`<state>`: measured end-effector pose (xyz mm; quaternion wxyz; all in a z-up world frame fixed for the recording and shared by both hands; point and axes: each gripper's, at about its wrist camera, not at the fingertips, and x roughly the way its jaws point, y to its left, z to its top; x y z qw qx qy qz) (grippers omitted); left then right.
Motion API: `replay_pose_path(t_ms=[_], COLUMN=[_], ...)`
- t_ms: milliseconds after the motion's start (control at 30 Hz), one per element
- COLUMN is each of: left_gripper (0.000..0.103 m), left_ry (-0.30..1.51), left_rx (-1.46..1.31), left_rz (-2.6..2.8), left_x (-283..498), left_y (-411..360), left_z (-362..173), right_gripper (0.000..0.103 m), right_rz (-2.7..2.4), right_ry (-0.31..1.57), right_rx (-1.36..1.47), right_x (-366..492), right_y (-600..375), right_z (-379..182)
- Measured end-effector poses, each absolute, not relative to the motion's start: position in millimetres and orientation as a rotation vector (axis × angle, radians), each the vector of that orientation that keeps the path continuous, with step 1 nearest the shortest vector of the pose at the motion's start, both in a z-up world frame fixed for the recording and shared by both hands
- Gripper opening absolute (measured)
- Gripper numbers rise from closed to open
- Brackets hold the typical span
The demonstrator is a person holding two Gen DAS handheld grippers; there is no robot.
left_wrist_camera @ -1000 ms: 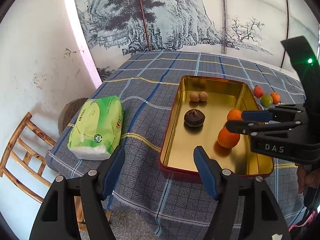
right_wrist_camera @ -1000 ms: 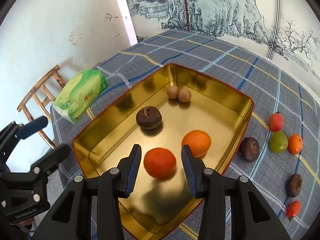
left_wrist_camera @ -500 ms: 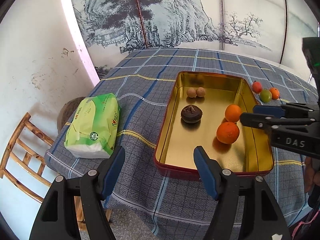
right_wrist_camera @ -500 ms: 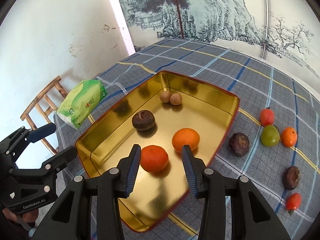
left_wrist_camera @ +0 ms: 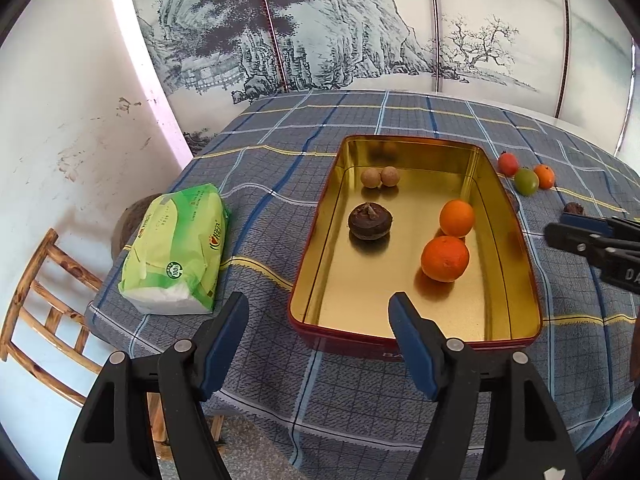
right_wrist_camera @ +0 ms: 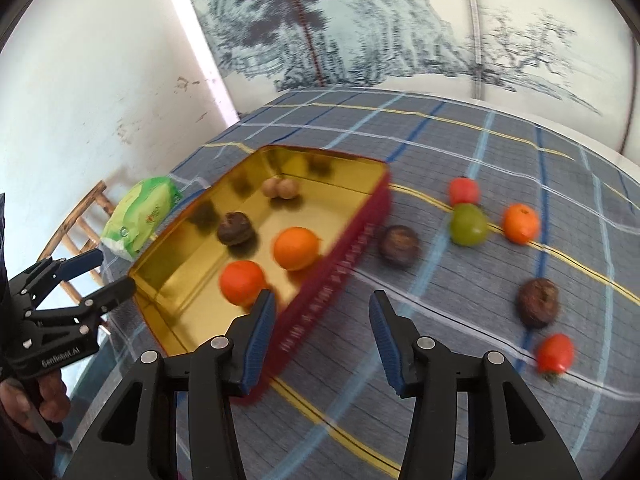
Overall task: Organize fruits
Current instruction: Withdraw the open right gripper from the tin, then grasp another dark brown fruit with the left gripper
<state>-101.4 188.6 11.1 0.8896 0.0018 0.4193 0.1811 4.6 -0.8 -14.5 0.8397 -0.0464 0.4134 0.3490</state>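
Plainly, the chief risk lies at the left of the right wrist view and moves rightward: the right tongs (right_wrist_camera: 322,340) hang over the red wall of the gold tin (right_wrist_camera: 340,264), their left pad just above the rim, so a careless drop or swing could knock the wall, shift the tin on the plaid surface (right_wrist_camera: 460,380) and set the two oranges (right_wrist_camera: 297,248) inside rolling. Further right, the loose fruit sits crowded: a dark brown fruit (right_wrist_camera: 399,246) near the tin, then a red one (right_wrist_camera: 464,191), a green one (right_wrist_camera: 469,225) and a small orange one (right_wrist_camera: 520,224) close together at mid right, with another brown fruit (right_wrist_camera: 538,307) and a red one (right_wrist_camera: 554,354) lower right. Round fruit would likely roll if nudged, and a grab among the touching red and green pair could bump the neighbour. The right tongs have just been opening and hold nothing, pointing steeply down. In the left wrist view the left tongs (left_wrist_camera: 320,340) stand spread and empty at the bottom of the frame, angled down toward the tin's near end, beside the green tissue pack (left_wrist_camera: 176,248) at left.
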Motion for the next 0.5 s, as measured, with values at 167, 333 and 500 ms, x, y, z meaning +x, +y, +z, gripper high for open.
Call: replay_pose_path(t_ms=[167,333,500], left_gripper=[0.071,0.072,0.072], left_ry=[0.874,0.869,0.861], left_rx=[0.021,0.045,0.090], left_rz=[0.368,0.352,0.317], left_x=[-99,-96,-91], left_y=[182,174,161], left_z=[11,15,19], right_gripper=[0.052,0.054,0.056], right_rz=[0.653,0.509,0.330], right_ry=[0.864,0.863,0.867], right_rx=[-0.074,-0.066,-0.096], right_x=[14,30,47], right_y=[-44,-103,-161], right_z=[-18,-28,-41])
